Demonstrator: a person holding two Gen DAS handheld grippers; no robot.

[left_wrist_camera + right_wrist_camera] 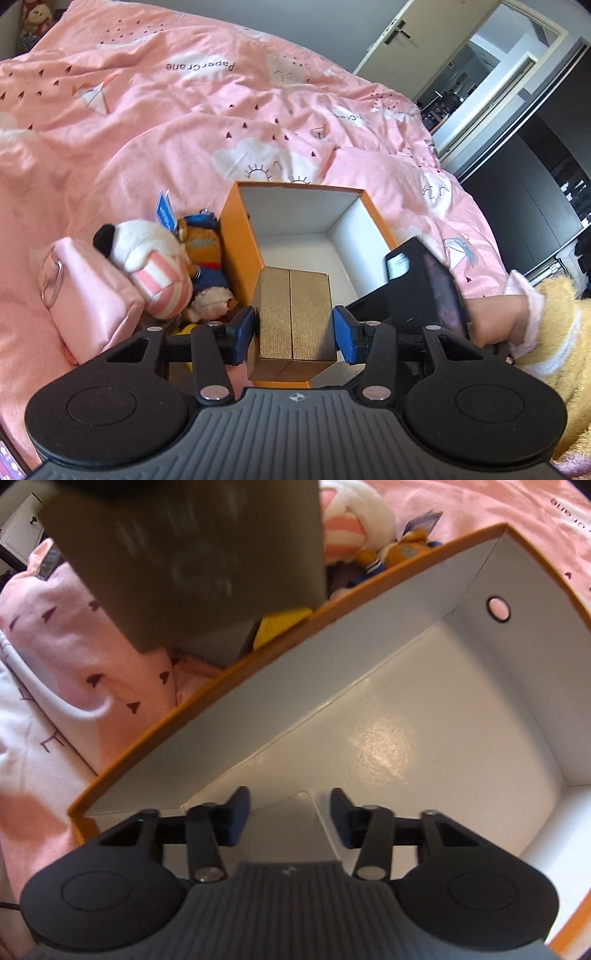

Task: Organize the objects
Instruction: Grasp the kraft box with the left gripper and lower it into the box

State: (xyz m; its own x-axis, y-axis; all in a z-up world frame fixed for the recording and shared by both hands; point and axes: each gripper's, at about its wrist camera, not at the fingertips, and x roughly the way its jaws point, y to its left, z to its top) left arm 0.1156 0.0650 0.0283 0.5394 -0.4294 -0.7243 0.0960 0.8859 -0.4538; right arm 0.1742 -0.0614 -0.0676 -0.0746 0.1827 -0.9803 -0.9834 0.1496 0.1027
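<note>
On the bed (pixel 155 122) sits an orange box (pixel 236 236), bare inside. The left claw (pixel 294 334) grasps a gold case (pixel 293 314) above the box's near edge — packing is under way. Next: lower it in and let go. The right claw (pixel 290 818), released, hangs inside the box — best withdrawn.

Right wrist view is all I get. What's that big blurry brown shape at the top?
Observer: A gold box, pinched between the blue pads of the left gripper and held up near the rim of the orange box.
Operator: Anything beside the orange box that I'm missing?
Observer: Yes, a pink pouch with a metal ring lies on the bedspread, against the white plush toy.
</note>
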